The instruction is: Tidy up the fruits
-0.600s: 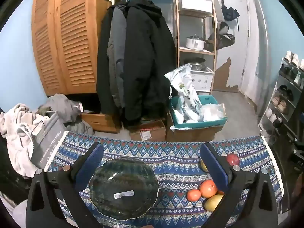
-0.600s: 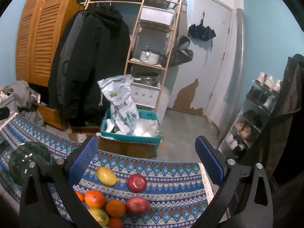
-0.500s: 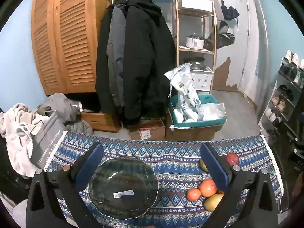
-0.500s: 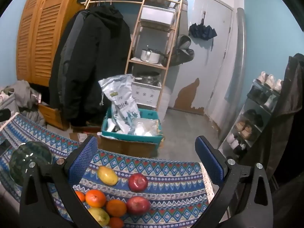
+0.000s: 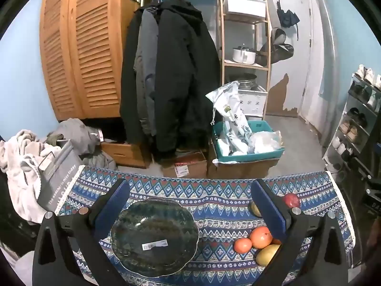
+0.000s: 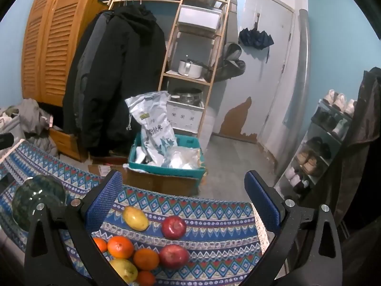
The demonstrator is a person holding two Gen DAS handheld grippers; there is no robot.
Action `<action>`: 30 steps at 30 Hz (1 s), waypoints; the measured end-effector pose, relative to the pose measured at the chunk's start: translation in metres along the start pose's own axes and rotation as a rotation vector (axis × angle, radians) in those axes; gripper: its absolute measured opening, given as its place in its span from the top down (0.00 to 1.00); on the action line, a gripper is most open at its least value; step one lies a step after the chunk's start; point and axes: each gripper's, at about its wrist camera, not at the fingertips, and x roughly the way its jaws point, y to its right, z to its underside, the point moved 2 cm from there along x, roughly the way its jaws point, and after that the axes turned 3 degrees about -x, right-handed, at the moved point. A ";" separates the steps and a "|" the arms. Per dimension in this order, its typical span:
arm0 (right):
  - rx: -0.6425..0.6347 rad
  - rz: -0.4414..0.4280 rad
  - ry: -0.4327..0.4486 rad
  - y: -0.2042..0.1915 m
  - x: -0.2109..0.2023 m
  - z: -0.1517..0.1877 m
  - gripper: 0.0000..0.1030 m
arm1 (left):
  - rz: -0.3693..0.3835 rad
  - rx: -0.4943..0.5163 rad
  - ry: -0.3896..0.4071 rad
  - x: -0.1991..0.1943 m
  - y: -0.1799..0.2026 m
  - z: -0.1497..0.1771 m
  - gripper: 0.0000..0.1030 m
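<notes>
Oranges (image 6: pixel 120 246), yellow mangoes (image 6: pixel 135 218) and red apples (image 6: pixel 173 227) are clustered at the right of the patterned tablecloth (image 6: pixel 214 214), with the dark green glass bowl (image 5: pixel 154 234) left, barcode-stickered. The left gripper (image 5: pixel 190 205) and right gripper (image 6: pixel 183 195) are both spread wide, nothing held. "nice today" is read on a grey box (image 5: pixel 59 174).

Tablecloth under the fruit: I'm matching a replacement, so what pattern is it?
The tablecloth has blue bands of diamonds and zigzags with red accents; clearest in the left wrist view.
</notes>
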 end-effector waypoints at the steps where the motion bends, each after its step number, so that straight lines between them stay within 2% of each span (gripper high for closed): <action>1: -0.001 -0.002 0.000 0.000 0.000 0.000 0.03 | 0.000 0.002 0.001 0.000 0.000 0.000 0.01; 30: 0.005 -0.006 0.000 -0.001 0.003 0.004 0.03 | -0.002 -0.002 0.010 -0.002 0.004 -0.004 0.01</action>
